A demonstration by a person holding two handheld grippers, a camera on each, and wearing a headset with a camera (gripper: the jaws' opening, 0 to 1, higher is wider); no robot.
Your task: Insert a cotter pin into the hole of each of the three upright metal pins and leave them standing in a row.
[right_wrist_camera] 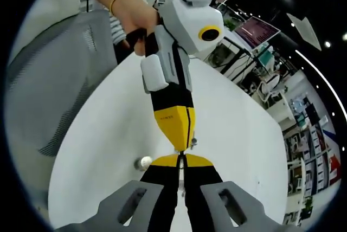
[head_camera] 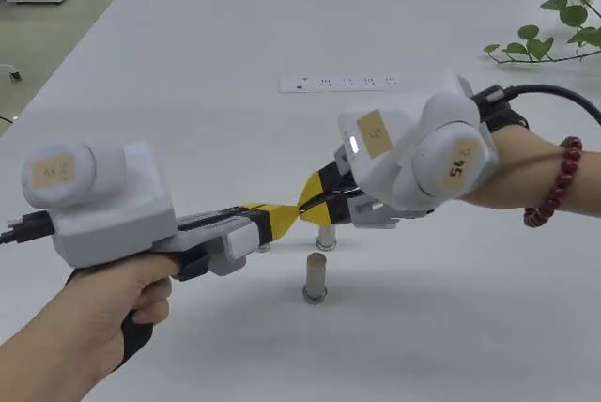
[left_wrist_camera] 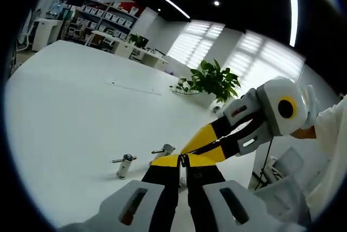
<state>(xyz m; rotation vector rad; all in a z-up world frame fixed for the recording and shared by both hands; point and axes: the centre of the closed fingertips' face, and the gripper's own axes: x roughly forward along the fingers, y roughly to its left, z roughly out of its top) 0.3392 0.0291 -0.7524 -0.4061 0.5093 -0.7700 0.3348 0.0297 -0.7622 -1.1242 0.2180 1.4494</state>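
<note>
Finding: on the table, one metal pin and its neighbour show cotter pins fitted, the near pin looks bare, and your left tongs and right tongs meet clenched, contents undeterminable.

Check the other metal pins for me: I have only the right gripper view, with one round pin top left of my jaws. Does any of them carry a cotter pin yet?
Observer: The left gripper view shows two pins upright on the table. The left-hand pin has a thin cotter pin sticking out sideways near its top.
Operator: And its neighbour?
Observer: The right-hand pin looks the same, with a second cotter pin sticking out of it.
Operator: Is one still bare?
Observer: In the head view a front pin stands upright below where the left gripper and right gripper meet tip to tip. I can make out no cotter pin in it.
</note>
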